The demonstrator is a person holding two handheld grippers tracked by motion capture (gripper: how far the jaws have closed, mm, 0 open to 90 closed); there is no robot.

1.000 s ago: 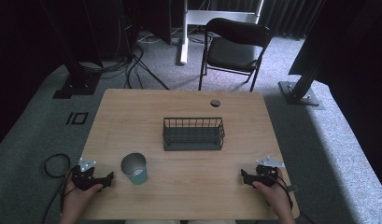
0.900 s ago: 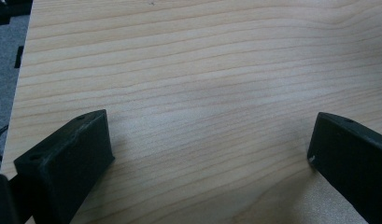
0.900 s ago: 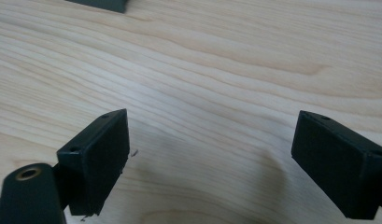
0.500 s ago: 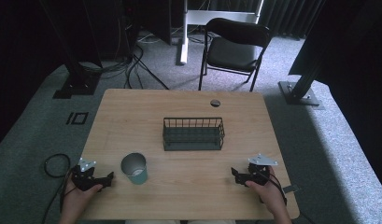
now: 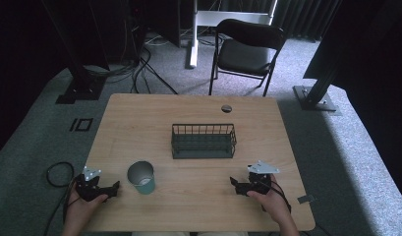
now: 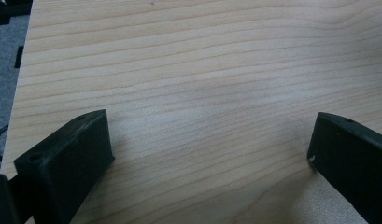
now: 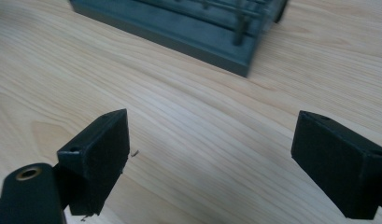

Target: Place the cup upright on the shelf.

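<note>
So far we see nothing done: the teal cup (image 5: pixel 141 177) stands near the wire basket (image 5: pixel 203 141), outside it (basket looks empty), while left gripper (image 5: pixel 111 189) and right gripper (image 5: pixel 236 185) gape wide, holding nothing.

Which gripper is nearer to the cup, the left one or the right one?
Left. The left gripper is just beside the cup, on its left; the right gripper is farther away, across bare table on its right.

Right gripper (image 5: pixel 236 186) moved inward over the worktop (image 5: pixel 188 118), away from the right edge, toward the wire basket (image 5: pixel 203 141). Jaws wide apart, nothing between.
</note>
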